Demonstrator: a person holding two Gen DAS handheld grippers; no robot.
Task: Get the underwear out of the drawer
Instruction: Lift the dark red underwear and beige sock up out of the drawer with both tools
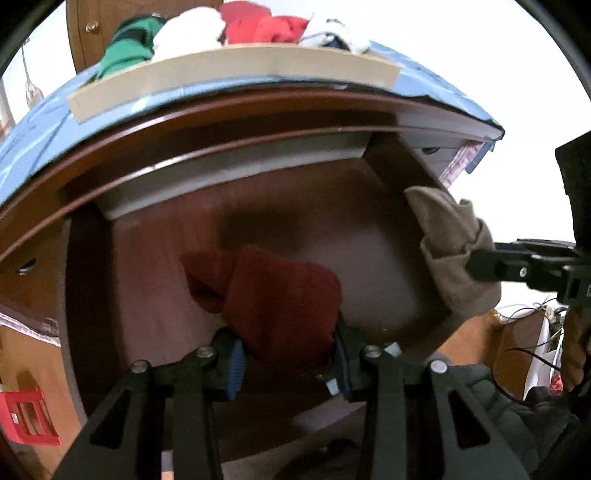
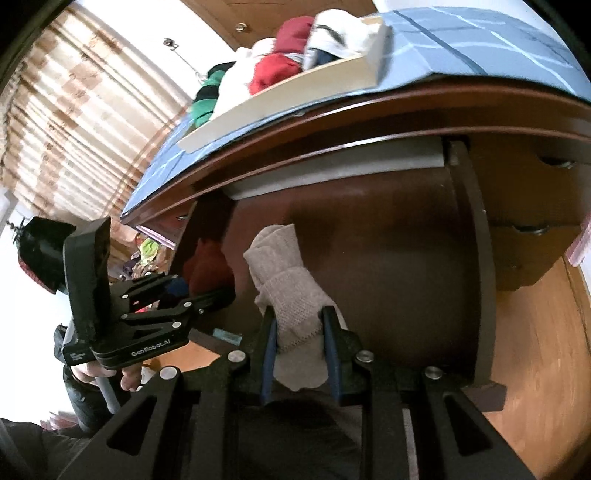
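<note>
The dark red underwear (image 1: 273, 306) is pinched in the left tool (image 1: 290, 360). Its two blue pads (image 1: 236, 363) press on the cloth from both sides. The cloth bunches up and sticks out in front of the tool, above the open drawer (image 1: 258, 206). In the right wrist view the red piece (image 2: 207, 266) shows by the drawer's left wall, with the left tool (image 2: 210, 295) clamped on it.

The tan underwear (image 2: 291, 299) is pinched in the right tool (image 2: 301, 350). Its thin blue pads (image 2: 271, 354) squeeze the knit cloth, which stands up between them and hangs a little below. In the left wrist view the tan piece (image 1: 454, 254) sits over the drawer's right wall, held by the right tool (image 1: 484, 264).

The drawer is pulled out of a dark brown wooden dresser (image 1: 221, 114). The bare wooden bottom shows inside.

On top of the dresser lies a blue cloth (image 2: 461, 44). A shallow tray (image 1: 236, 72) sits on it, full of folded clothes (image 1: 192, 33) in green, white and red.

A hand (image 2: 107, 373) grips the left tool's handle. A striped curtain (image 2: 85, 122) hangs at the far left. The floor (image 2: 539, 350) is orange-brown wood.
</note>
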